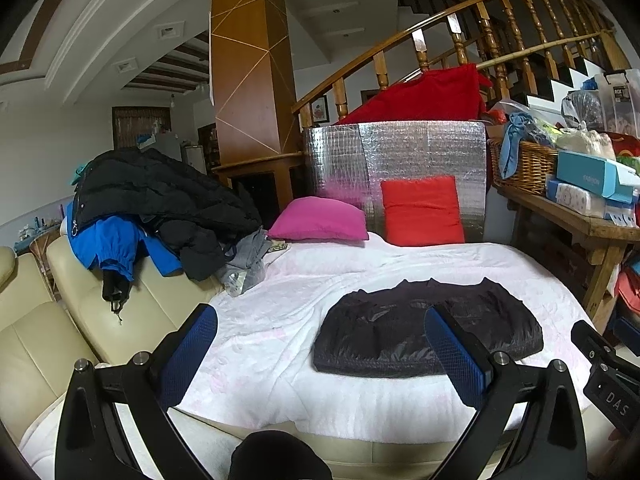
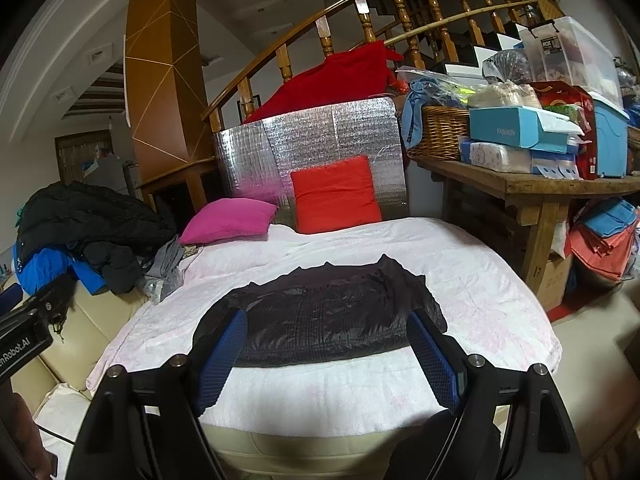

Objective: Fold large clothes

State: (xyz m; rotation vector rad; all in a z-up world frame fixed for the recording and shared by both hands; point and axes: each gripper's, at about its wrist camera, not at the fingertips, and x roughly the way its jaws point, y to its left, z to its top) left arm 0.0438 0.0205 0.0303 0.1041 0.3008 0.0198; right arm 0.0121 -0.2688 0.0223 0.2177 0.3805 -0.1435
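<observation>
Left gripper [image 1: 320,344]: jaws spread wide, nothing between the blue pads [image 1: 188,354], held above the near edge of the white blanket [image 1: 260,344]. Right gripper [image 2: 328,356]: likewise wide open and empty, blue pads [image 2: 222,360] either side of the view, hanging just short of the garment.

Straight ahead of both: folded black quilted jacket [image 2: 320,316], flat on the blanket in a compact, roughly rectangular bundle, shiny fabric uppermost, near the front edge and apart from both grippers. From the left wrist, lying to the right of centre [image 1: 424,332], partly behind the right-hand pad.

Farther back on the blanket: magenta pillow [image 2: 228,220] lying flat, orange-red cushion [image 2: 336,196] propped upright against a silver foil panel [image 2: 312,148].

To the left, on the cream leather sofa [image 1: 48,320]: heap of unfolded clothes, black puffer coat [image 1: 160,192] on top, blue jacket [image 1: 116,248] beneath, grey garment [image 1: 248,260] at the foot.

To the right: wooden table [image 2: 532,184] crowded with a wicker basket [image 2: 440,132], a light-blue box [image 2: 516,128], and a clear storage bin [image 2: 572,48]. Behind, a wooden stair railing [image 2: 360,8].
</observation>
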